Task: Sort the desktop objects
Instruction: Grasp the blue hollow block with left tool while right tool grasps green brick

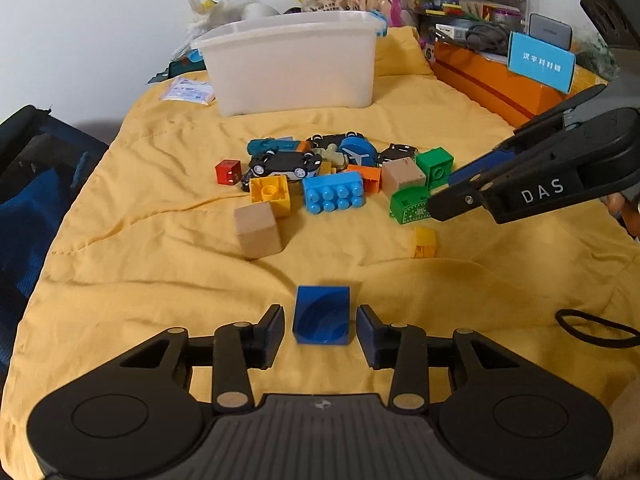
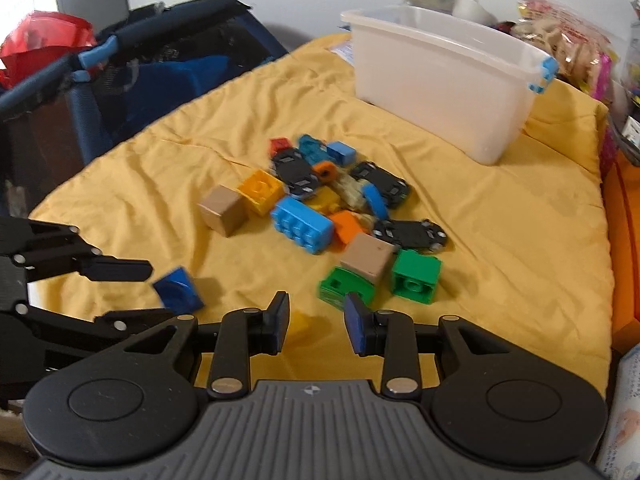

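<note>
Left gripper point(image 1: 320, 330) sits low over the yellow cloth point(image 1: 160, 240), jaws spread, with the blue block point(image 1: 322, 314) standing between the pads and a clear sliver of gap on either side. Nothing is pinched there; the block rests on the cloth, alone at the near edge, well apart from the pile.

Over on the right, the right gripper point(image 2: 316, 320) hangs near the pile's near right corner, jaws part open and empty. In its own view a small yellow piece point(image 2: 300, 322) lies on the cloth under the gap, and the green brick point(image 2: 346, 286) sits just beyond its right pad. Neither is being touched, as far as I can tell.

The step in hand reads as blocks being dealt with one at a time, and the blue block looks either freshly set down or about to be picked up; I cannot say which. The white bin point(image 1: 292, 68) waits at the far side, behind the pile point(image 1: 332, 176) of bricks, wooden cubes and toy cars.

If the bin is the goal, the next move calls for the left pads to close squarely on the block's two sides, then a lift and a long carry over the pile without clipping it.

Writing now: "DAS" in white letters on the right gripper's side, and a blue card point(image 1: 540, 62) far right with white characters too small to read.
</note>
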